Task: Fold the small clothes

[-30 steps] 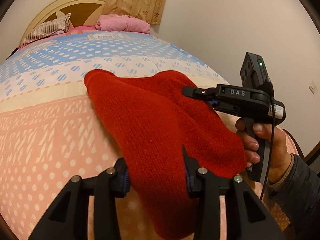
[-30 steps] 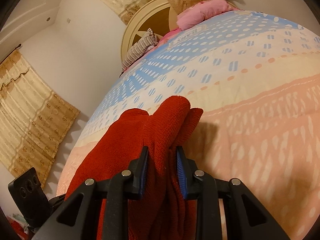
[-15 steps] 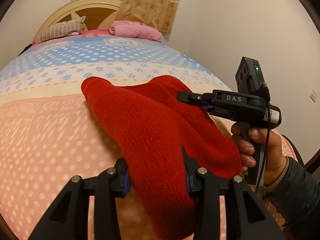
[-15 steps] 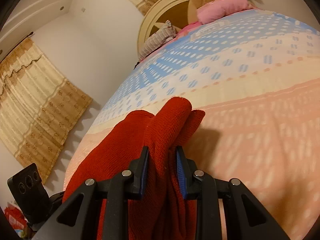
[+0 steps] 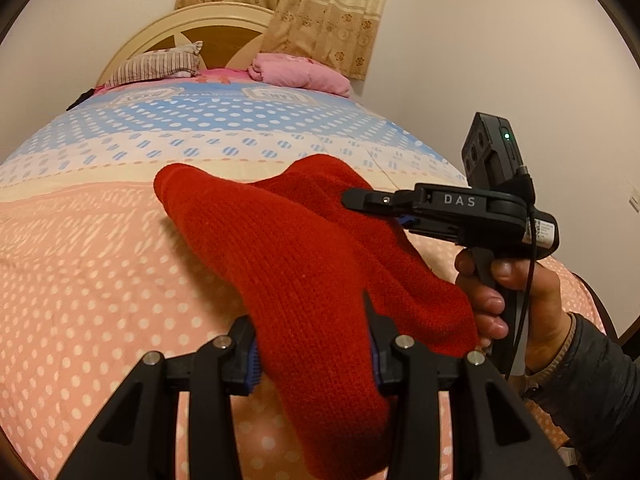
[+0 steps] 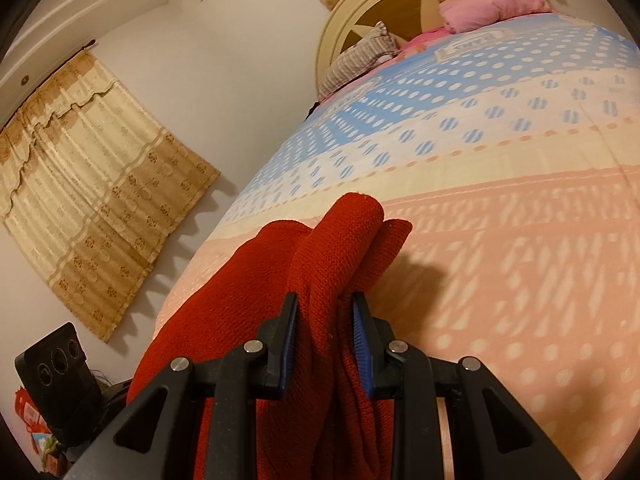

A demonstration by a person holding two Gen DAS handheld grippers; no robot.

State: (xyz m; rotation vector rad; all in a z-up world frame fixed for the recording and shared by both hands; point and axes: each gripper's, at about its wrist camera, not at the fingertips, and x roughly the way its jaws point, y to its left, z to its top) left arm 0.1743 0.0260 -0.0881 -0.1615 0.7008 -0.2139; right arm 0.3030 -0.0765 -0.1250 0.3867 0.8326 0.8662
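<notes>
A red knit garment (image 5: 304, 264) hangs in the air above the bed, held by both grippers. My left gripper (image 5: 312, 344) is shut on its near edge, and the cloth droops below the fingers. My right gripper (image 5: 356, 200) shows at the right of the left wrist view, held by a hand, clamped on the garment's far side. In the right wrist view my right gripper (image 6: 325, 332) is shut on a bunched fold of the red garment (image 6: 340, 240).
The bed (image 5: 100, 260) has a pink, cream and blue dotted cover. A striped pillow (image 5: 156, 66) and a pink pillow (image 5: 300, 74) lie by the headboard (image 5: 216, 20). Curtains (image 6: 96, 168) hang on the wall beside the bed.
Both grippers have kept their grip on the red garment. The views have tilted so more of the headboard and far wall show. The garment has shifted slightly.
</notes>
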